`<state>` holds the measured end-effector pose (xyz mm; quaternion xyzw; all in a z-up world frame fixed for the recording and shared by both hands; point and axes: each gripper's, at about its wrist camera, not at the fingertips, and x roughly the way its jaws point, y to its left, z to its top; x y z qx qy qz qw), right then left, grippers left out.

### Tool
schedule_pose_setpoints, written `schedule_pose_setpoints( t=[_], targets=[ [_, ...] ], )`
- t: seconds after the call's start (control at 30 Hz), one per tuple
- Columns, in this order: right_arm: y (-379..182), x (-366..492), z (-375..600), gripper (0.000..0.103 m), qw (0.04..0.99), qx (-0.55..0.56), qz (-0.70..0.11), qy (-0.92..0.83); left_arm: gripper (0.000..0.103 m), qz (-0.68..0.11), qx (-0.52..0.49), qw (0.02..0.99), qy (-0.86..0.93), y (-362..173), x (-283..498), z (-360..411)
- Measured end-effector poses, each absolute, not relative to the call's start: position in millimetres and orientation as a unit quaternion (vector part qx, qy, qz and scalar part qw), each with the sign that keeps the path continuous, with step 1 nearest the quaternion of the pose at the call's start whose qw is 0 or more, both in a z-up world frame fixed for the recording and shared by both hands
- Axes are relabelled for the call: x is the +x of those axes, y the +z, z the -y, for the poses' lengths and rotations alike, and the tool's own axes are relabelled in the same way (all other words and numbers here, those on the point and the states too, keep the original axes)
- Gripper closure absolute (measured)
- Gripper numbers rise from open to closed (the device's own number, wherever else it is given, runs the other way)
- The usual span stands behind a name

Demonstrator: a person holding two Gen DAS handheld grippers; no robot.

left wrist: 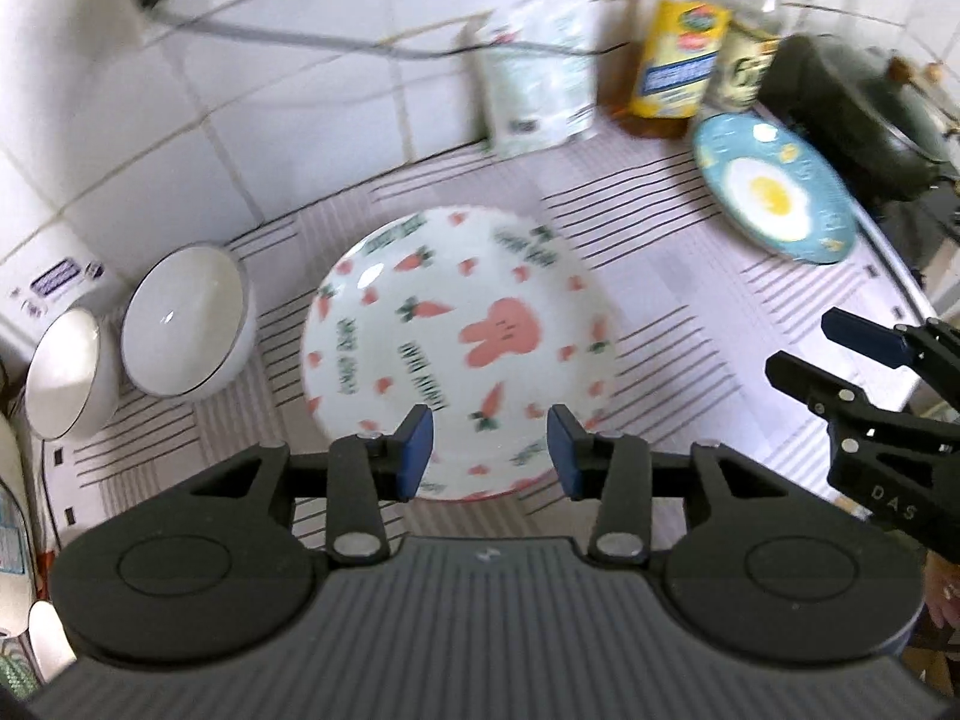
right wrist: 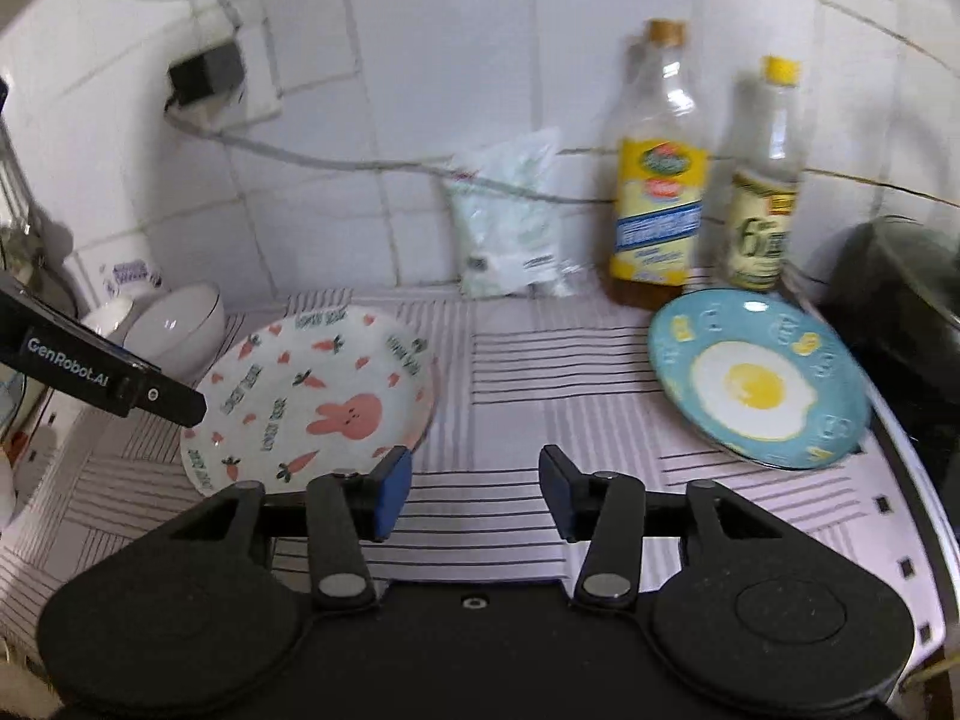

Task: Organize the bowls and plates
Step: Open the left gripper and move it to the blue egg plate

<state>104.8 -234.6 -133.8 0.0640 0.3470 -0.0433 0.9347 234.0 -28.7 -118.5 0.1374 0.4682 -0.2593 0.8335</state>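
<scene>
Both my grippers, left [left wrist: 489, 450] and right [right wrist: 474, 495], have fingers spread, holding nothing. The bunny plate [left wrist: 456, 348] looks glazed, slippery and breakable; I'd pinch its near rim. The egg plate [right wrist: 756, 378] lies well right of it.

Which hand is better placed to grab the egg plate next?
Probably the right. The egg plate lies nearer the open right gripper; the left gripper hangs over the rabbit plate.

White plate [left wrist: 456, 354], pink rabbit, carrots; blue plate [right wrist: 759, 378], fried-egg print; striped cloth [right wrist: 570, 360].
</scene>
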Motion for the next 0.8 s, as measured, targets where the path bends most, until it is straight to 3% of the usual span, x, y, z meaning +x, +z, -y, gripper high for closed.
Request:
schedule_pose_setpoints(
  t=[0.37,0.8],
  targets=[
    [-119.9,51.3,272.4,0.046,0.948,0.079,-0.302,-0.063,0.059,-0.434,0.124,0.84,-0.301,-104.6,205.9,66.8],
    [-145.0,57.8,335.6,0.034,0.953,0.079,-0.268,-0.114,0.057,-0.401,0.15,0.854,-0.295,-107.7,205.2,129.3]
  ],
)
